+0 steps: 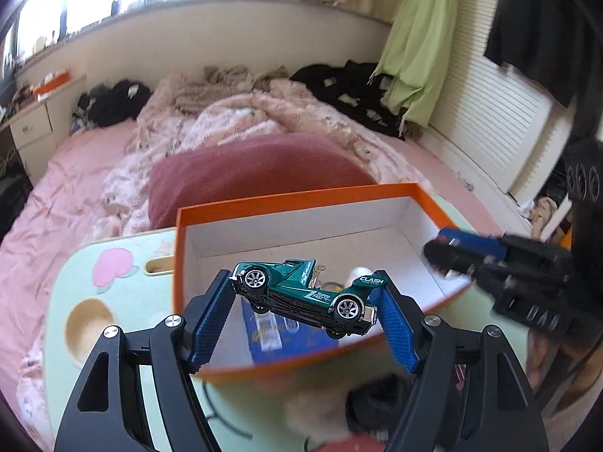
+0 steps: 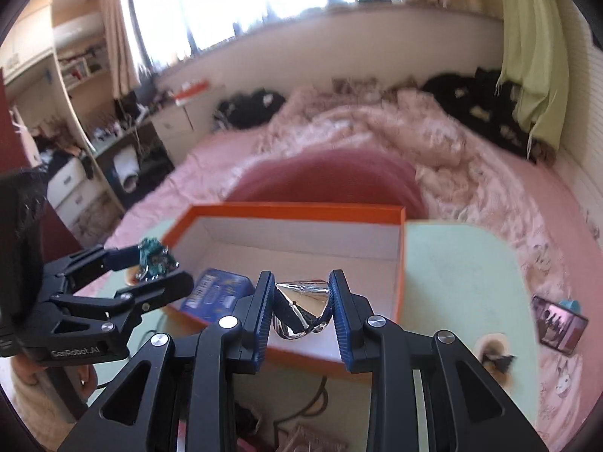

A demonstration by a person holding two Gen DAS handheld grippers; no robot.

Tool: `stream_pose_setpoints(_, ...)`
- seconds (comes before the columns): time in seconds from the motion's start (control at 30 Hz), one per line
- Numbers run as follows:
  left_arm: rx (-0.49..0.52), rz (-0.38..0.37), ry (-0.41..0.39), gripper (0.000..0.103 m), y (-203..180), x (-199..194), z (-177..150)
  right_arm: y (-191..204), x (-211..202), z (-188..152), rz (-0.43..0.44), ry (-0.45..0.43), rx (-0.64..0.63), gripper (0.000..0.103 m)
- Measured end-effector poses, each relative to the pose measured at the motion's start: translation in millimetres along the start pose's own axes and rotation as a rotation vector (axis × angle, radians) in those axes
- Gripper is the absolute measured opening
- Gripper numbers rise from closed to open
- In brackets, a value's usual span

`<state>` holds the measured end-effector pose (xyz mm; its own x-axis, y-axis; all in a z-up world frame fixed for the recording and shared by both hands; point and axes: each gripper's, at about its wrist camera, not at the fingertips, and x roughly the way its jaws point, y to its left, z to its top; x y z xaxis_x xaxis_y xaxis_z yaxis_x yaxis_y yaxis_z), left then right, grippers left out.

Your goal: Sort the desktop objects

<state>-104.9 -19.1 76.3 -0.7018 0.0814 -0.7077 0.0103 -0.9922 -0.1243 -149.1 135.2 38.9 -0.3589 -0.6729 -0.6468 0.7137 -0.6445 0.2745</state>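
Note:
My left gripper [image 1: 305,297] is shut on a green toy car [image 1: 301,295] and holds it tilted above the open orange box [image 1: 301,199]. It also shows in the right wrist view [image 2: 154,263] at the box's left edge. My right gripper [image 2: 301,297] is shut on a shiny silver object [image 2: 301,307] over the box's near wall; in the left wrist view [image 1: 448,260] it is blurred at the box's right rim. A blue flat package [image 2: 218,293] lies inside the box at its near left.
The box stands on a pale green lap table [image 2: 459,263] on a pink bed. A red cushion [image 1: 256,173] lies behind the box. A small photo card [image 2: 557,326] and a brown furry thing [image 2: 493,354] lie on the table's right side.

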Motion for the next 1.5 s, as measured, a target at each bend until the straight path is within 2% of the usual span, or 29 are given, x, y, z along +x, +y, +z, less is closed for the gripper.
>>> stream_pose_setpoints(0.1,-0.058,-0.011,0.028,0.073,3.9,13.0,2.5,-7.4,8.5,0.5,-0.014,-0.022,0.032,0.052)
stream_pose_setpoints(0.2,-0.078,-0.031,-0.013,0.073,3.4,4.9,1.3,-11.4,-6.6,-4.4,-0.010,-0.091,0.069,0.071)
stream_pose_setpoints(0.33,-0.052,-0.031,-0.056,0.073,1.0,-16.7,-5.5,-8.0,-35.3,-16.9,-0.022,-0.143,0.050,0.072)
stream_pose_setpoints(0.43,-0.035,-0.026,-0.071,0.073,-1.0,-33.9,-17.6,-7.8,-58.8,-35.8,-0.029,-0.150,0.051,0.072)
stream_pose_setpoints(0.57,0.006,-0.020,-0.063,0.074,-5.5,-54.0,-48.6,0.8,-85.6,-78.2,-0.077,-0.135,0.027,0.072)
stream_pose_setpoints(0.77,0.032,0.043,-0.008,0.074,-9.9,-61.9,-109.8,15.3,-93.4,-143.3,-0.204,-0.072,-0.106,0.073)
stream_pose_setpoints(0.9,0.058,0.059,0.056,0.074,-11.6,-51.0,-134.7,3.1,-91.4,-173.9,-0.203,-0.039,-0.074,0.073)
stream_pose_setpoints(0.93,0.059,0.063,0.073,0.075,-12.9,-46.8,-140.7,4.4,-93.9,-177.5,-0.221,-0.064,-0.086,0.077)
stream_pose_setpoints(0.97,0.081,0.096,0.052,0.077,-17.8,-47.2,-144.7,6.2,-93.6,-179.4,-0.247,-0.070,-0.095,0.083)
stream_pose_setpoints(1.0,0.093,0.098,0.051,0.079,-20.7,-48.5,-146.5,7.5,-94.9,-180.1,-0.258,-0.076,-0.100,0.090)
stream_pose_setpoints(1.03,0.111,0.086,0.056,0.082,-24.8,-49.4,-146.4,8.8,-94.8,-180.4,-0.259,-0.088,-0.097,0.095)
stream_pose_setpoints(1.07,0.124,0.076,0.061,0.088,-27.2,-49.6,-145.7,10.5,-94.7,-181.6,-0.261,-0.101,-0.094,0.098)
stream_pose_setpoints(1.13,0.129,0.036,0.074,0.094,-29.2,-49.7,-145.4,10.9,-93.6,-180.7,-0.271,-0.130,-0.091,0.102)
stream_pose_setpoints(1.17,0.131,0.038,0.078,0.102,-29.4,-49.7,-145.0,13.0,-94.2,-182.3,-0.277,-0.142,-0.091,0.102)
stream_pose_setpoints(1.2,0.125,0.037,0.081,0.103,-28.1,-49.3,-145.3,14.0,-94.8,-182.4,-0.279,-0.147,-0.091,0.102)
stream_pose_setpoints(1.5,0.127,0.033,0.071,0.103,-26.9,-50.4,-149.7,14.2,-89.7,-182.4,-0.278,-0.157,-0.093,0.103)
